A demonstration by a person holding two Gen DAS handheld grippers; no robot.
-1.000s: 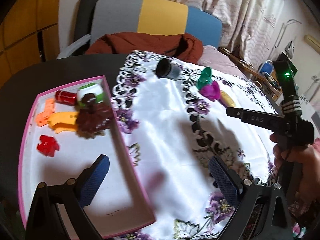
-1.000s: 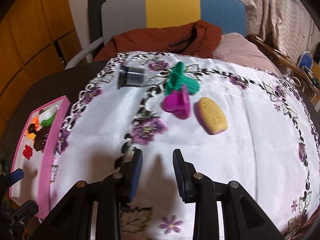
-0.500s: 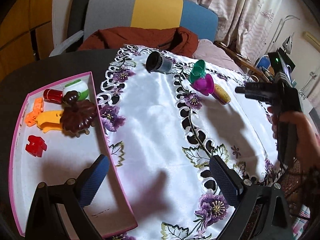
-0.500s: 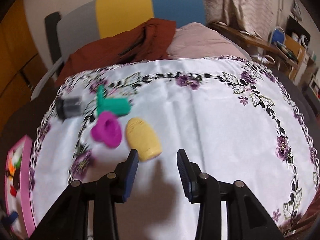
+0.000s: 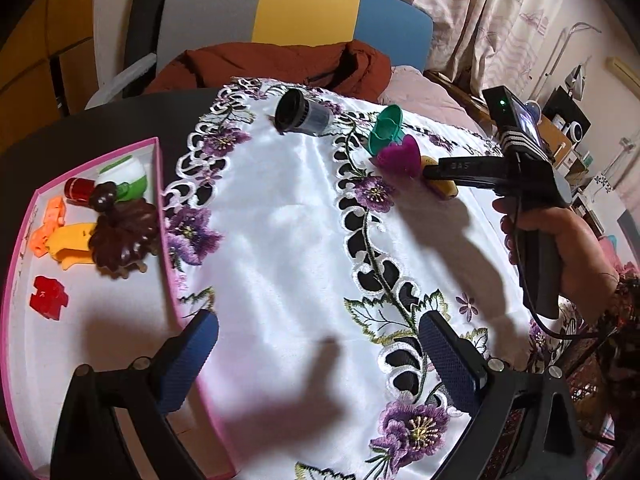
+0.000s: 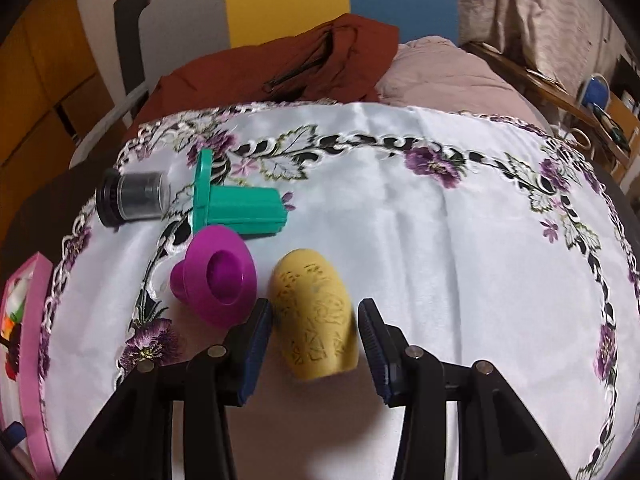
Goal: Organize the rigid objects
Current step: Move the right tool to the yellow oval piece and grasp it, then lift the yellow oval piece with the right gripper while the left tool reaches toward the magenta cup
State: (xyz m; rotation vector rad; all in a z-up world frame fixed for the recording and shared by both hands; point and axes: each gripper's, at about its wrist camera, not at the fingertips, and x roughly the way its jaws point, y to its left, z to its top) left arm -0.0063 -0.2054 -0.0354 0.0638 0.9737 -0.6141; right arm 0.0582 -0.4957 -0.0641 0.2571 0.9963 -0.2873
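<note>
A yellow oval block [image 6: 316, 312] lies on the white embroidered cloth. My right gripper [image 6: 316, 340] is open with a finger on each side of it, not closed on it. A magenta hat-shaped piece [image 6: 216, 280], a teal piece [image 6: 236, 204] and a dark clear-walled cylinder [image 6: 132, 198] lie to its left. My left gripper [image 5: 316, 356] is open and empty, above the pink tray's [image 5: 160, 184] right wall. The tray holds several toys, among them a brown one [image 5: 120, 236] and a red one [image 5: 48, 298]. The right gripper also shows in the left wrist view [image 5: 436, 170].
A chair with a rust-red jacket [image 6: 288, 60] stands behind the table. The dark tabletop [image 5: 80, 132] shows beyond the cloth's left edge. Furniture and clutter [image 5: 568, 120] stand at the far right.
My right gripper has moved forward and down over the yellow block, which now lies between its open fingers. My left gripper has shifted a little right.
</note>
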